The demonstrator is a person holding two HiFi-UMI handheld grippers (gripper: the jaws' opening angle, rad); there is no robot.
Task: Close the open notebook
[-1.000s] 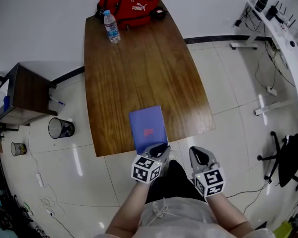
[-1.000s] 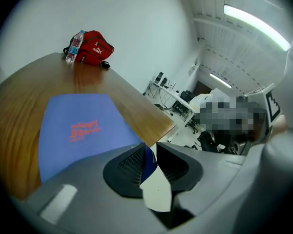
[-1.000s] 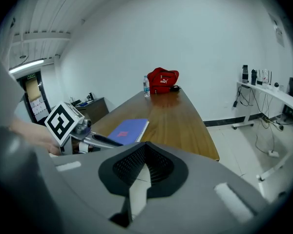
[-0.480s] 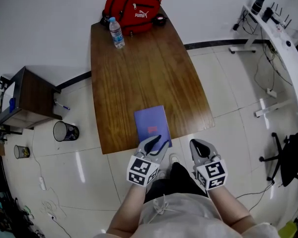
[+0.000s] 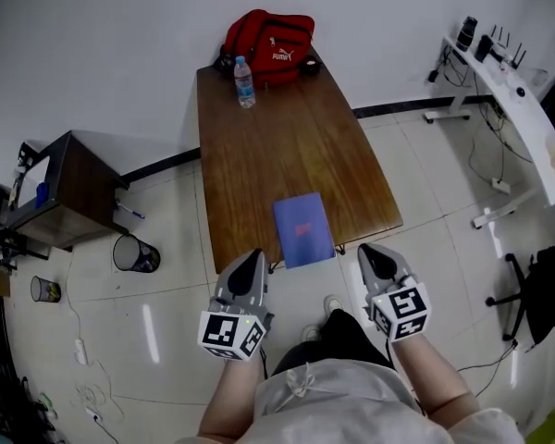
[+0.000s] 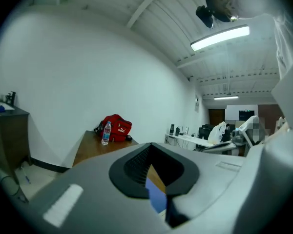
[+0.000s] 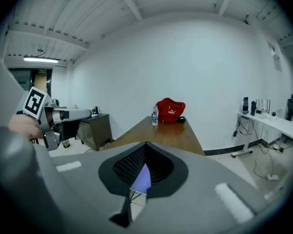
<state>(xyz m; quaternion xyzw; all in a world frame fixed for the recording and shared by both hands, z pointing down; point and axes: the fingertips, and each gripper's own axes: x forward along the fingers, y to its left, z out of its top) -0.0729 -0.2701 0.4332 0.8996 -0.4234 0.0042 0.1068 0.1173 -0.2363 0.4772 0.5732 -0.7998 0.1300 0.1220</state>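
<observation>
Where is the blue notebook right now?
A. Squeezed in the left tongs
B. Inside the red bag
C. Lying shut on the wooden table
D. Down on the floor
C: the blue notebook lies flat with its cover shut near the close edge of the table, while the left tongs and right tongs are shut on nothing, back from the table.

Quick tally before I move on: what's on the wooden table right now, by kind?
Blue notebook, lying closed: 1
Water bottle: 1
Red bag: 1
Small dark object beside the bag, too small to name: 1
Total: 4
</observation>
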